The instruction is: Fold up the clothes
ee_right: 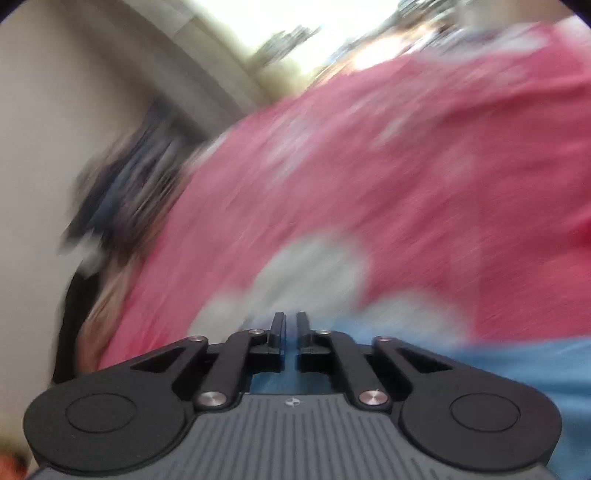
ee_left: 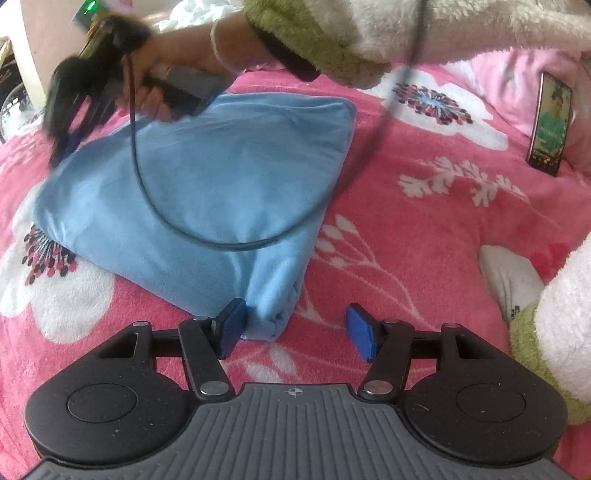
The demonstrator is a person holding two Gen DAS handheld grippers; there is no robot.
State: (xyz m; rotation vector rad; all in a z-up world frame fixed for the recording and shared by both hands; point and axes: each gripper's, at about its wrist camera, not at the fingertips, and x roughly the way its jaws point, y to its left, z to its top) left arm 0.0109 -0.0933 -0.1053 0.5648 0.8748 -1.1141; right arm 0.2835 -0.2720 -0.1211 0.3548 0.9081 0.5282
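Observation:
A light blue garment (ee_left: 207, 192) lies folded into a rough square on the pink floral blanket (ee_left: 424, 229). My left gripper (ee_left: 295, 328) is open, its blue pads on either side of the garment's near corner, which touches the left pad. My right gripper (ee_left: 70, 136) is at the garment's far left corner, blurred by motion, with a black cable (ee_left: 147, 199) hanging across the cloth. In the right wrist view my right gripper (ee_right: 290, 325) has its fingers nearly together with nothing visible between them, above blue cloth (ee_right: 517, 369); the view is heavily blurred.
A phone (ee_left: 550, 125) leans upright at the far right of the blanket. The person's fleece sleeve (ee_left: 369, 33) crosses the top of the left wrist view. A white and green plush item (ee_left: 561, 332) lies at the right edge. A wall (ee_right: 55, 147) is beyond the bed's edge.

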